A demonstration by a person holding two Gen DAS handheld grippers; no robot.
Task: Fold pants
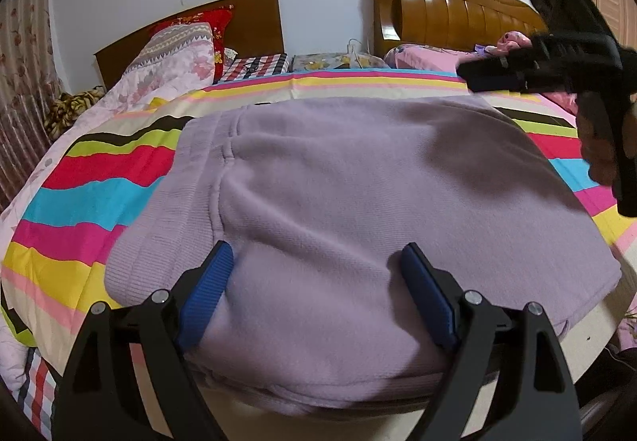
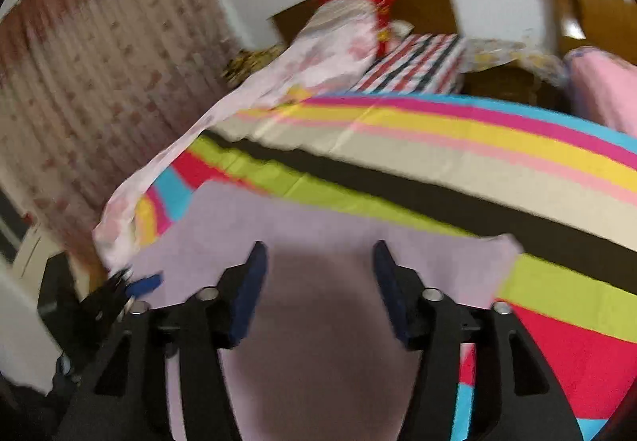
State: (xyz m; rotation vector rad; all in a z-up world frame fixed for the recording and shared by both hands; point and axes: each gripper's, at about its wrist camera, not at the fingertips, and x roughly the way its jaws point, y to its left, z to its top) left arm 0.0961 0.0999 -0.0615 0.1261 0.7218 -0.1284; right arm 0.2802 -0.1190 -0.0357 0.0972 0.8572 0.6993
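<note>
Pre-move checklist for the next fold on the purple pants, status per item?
1. Left gripper open: ok, blue pads spread wide over the cloth.
2. Right gripper open: ok, nothing between its pads.
3. Pants lying flat on the striped sheet: ok, they lie as one compact stack with the ribbed waistband to the left.
4. Edges aligned: cannot tell, the near edge is hidden behind the left gripper.
5. Grippers apart: ok, the right gripper is raised at the far right in the left wrist view.
6. Right wrist view sharp: not ok, blurred.
</note>
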